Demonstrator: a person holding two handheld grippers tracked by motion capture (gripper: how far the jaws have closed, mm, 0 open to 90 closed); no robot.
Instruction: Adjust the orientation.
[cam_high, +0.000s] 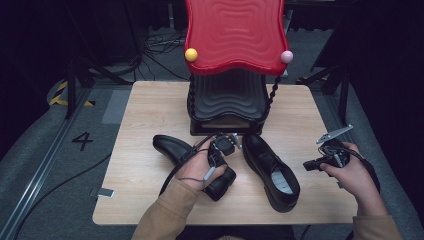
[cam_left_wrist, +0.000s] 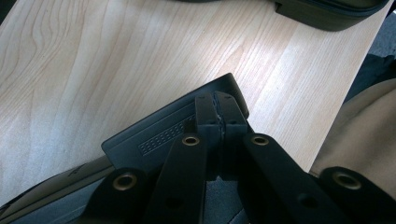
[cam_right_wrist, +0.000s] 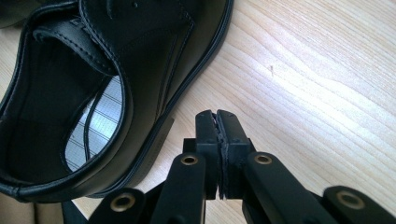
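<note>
On the wooden table (cam_high: 150, 105), in front of a red-topped shoe rack (cam_high: 234, 65), 2 black leather shoes are seen. The left shoe (cam_high: 172, 147) lies on its side under the left gripper (cam_high: 227, 145), whose jaws are pressed together empty above its heel. The right shoe (cam_high: 272, 170) stands upright beside the right gripper (cam_right_wrist: 218, 135), likewise closed. The leather is judged smooth and slippery, the sole stiff; the heel collar is best pinched.
</note>
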